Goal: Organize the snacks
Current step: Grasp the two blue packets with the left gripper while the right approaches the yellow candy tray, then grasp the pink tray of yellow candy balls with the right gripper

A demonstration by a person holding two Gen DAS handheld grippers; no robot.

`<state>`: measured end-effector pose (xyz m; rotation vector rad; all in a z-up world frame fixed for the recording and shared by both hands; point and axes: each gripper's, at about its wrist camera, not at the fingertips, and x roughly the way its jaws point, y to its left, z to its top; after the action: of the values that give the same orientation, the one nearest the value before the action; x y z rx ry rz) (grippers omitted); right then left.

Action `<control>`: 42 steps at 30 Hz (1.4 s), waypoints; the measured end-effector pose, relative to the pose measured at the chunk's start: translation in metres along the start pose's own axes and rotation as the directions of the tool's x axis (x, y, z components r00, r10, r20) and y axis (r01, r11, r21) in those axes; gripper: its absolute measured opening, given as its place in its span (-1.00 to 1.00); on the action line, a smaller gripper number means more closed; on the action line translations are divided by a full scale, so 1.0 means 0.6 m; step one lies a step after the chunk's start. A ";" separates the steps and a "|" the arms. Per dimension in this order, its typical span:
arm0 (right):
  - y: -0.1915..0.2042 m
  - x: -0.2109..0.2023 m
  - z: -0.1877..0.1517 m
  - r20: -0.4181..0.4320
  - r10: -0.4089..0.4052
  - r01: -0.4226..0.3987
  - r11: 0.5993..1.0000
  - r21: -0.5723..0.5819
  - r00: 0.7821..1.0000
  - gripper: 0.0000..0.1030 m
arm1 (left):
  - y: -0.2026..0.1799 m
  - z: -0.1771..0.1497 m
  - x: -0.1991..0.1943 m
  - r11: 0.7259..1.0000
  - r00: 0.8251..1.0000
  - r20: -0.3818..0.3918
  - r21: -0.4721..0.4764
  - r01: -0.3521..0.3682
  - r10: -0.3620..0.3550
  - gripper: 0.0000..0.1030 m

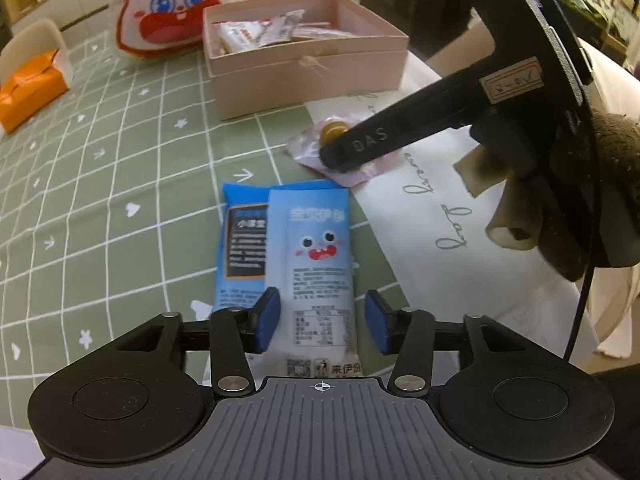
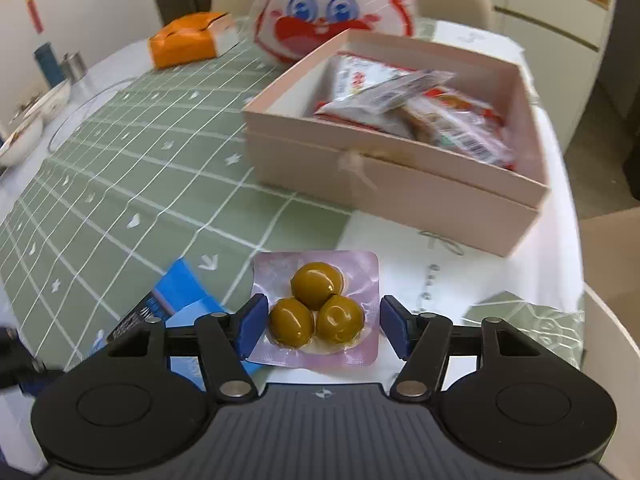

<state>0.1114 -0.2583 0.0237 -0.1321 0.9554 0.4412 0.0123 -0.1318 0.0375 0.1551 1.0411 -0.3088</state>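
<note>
A light blue snack pack (image 1: 320, 264) with a cartoon face lies on the table between the open pads of my left gripper (image 1: 323, 320). A darker blue pack (image 1: 242, 252) lies partly under it on its left. My right gripper (image 2: 320, 328) is open, its pads on either side of a pink vacuum pack (image 2: 316, 308) with three brown eggs. In the left wrist view, my right gripper (image 1: 340, 160) rests over that pink pack (image 1: 308, 148). A pink box (image 2: 400, 184) holding several snack packs stands behind; it also shows in the left wrist view (image 1: 304, 76).
A green grid tablecloth (image 1: 120, 184) covers the table. A large rabbit-face snack bag (image 2: 332, 12) stands behind the box. An orange box (image 2: 188, 38) sits at the back left. Bowls (image 2: 28, 128) and cans stand at the far left. The blue packs show in the right wrist view (image 2: 180, 300).
</note>
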 end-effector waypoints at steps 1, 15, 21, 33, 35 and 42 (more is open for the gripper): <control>-0.007 0.001 -0.004 0.003 -0.006 0.006 1.000 0.000 1.000 0.20 | -0.001 0.001 0.002 1.000 1.000 -0.002 -0.006 0.010 -0.010 0.20; -0.031 -0.014 -0.050 0.066 -0.084 0.083 0.996 0.025 0.994 0.43 | 0.022 0.015 0.012 1.000 1.000 0.007 -0.003 -0.028 0.028 0.45; -0.028 -0.017 -0.066 0.086 -0.116 0.113 0.993 0.039 0.990 0.65 | 0.031 0.023 0.016 0.998 0.999 0.034 -0.065 0.024 -0.022 0.70; -0.027 -0.019 -0.084 0.114 -0.147 0.139 0.988 0.073 0.982 0.81 | 0.061 0.022 0.035 0.986 1.000 0.009 -0.165 -0.016 0.018 0.60; -0.026 -0.020 -0.084 0.111 -0.147 0.140 0.988 0.071 0.983 0.82 | 0.063 0.018 0.030 0.984 1.000 0.008 -0.179 -0.020 0.021 0.59; -0.006 -0.028 -0.065 0.131 -0.159 0.164 0.986 -0.026 0.979 0.81 | 0.082 -0.012 0.008 0.966 0.999 -0.004 -0.255 -0.043 0.043 0.57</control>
<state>0.0748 -0.2786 0.0146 -0.2104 0.8037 0.3134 0.0243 -0.0843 0.0287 -0.0551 1.0645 -0.1330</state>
